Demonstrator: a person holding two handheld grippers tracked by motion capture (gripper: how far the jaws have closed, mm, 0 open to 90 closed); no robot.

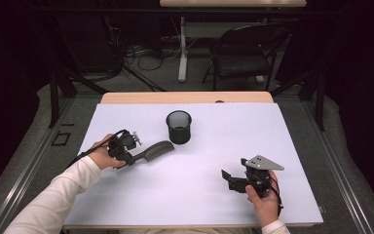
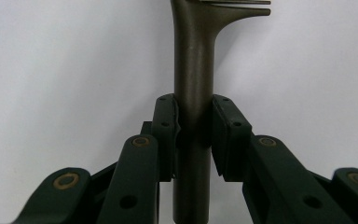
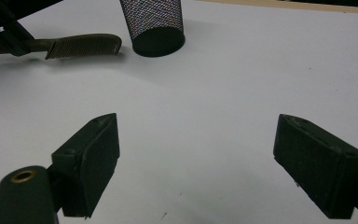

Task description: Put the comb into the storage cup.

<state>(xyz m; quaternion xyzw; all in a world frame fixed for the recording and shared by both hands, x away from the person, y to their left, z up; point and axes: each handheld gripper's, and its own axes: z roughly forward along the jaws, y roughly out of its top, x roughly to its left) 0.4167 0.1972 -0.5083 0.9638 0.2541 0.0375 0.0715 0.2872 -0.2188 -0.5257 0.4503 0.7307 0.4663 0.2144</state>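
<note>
Right gripper sits nearest, low over the white table cover, its 2 jaws wide apart with nothing between them. Left gripper is clamped on the handle of the dark comb (teeth pointing away from the person). Just beyond the comb stands 1 black mesh cup, upright.
</note>
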